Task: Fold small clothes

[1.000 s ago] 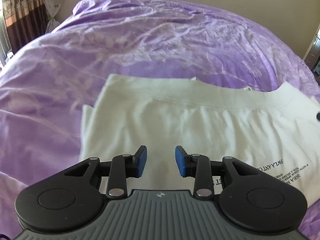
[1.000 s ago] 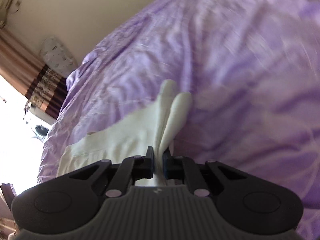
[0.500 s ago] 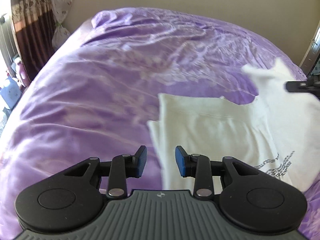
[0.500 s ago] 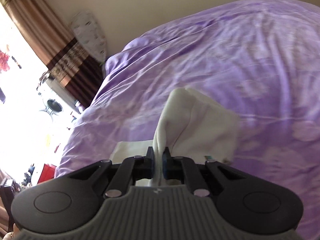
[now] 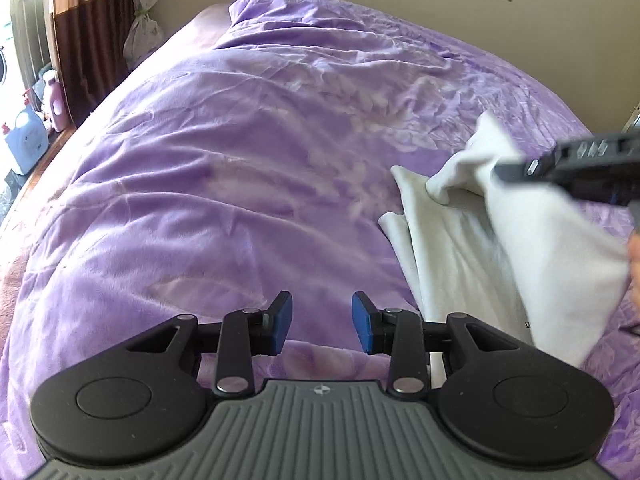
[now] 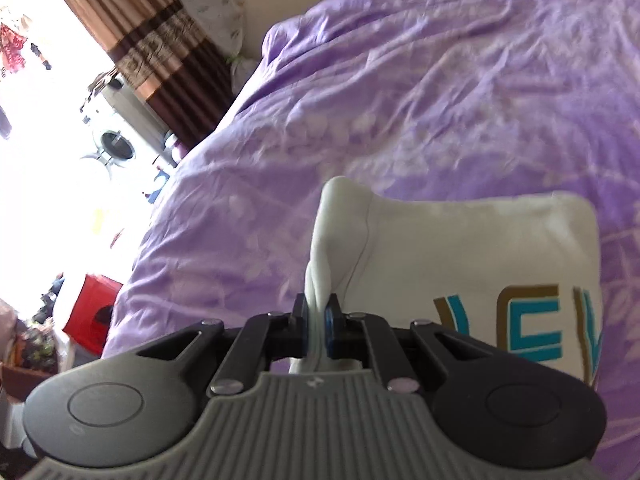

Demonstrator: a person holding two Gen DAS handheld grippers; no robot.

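Bedroom scene, seen from two hand-held tools above a bed covered by a wrinkled purple blanket with a pale leaf pattern (image 5: 240,168).

From the left wrist view: left tool (image 5: 322,322), black with blue pads, parted and holding nothing, hanging over bare blanket near the bed's near edge. To its right, a cream-white cotton T-shirt (image 5: 452,256) partly flat on the blanket, partly lifted. Right tool (image 5: 532,168) at the far right, blurred, with a fold of the shirt draped from it. Small dark print just visible at the shirt's near edge.

From the right wrist view: right tool clenched on a bunched fold of the same T-shirt, the cloth rising in a narrow ridge from between the pads. Rest of the shirt spread to the right on the blanket, showing large teal and brown letters (image 6: 536,328).

At the far left, a brown striped curtain (image 6: 160,44) beside a bright window.
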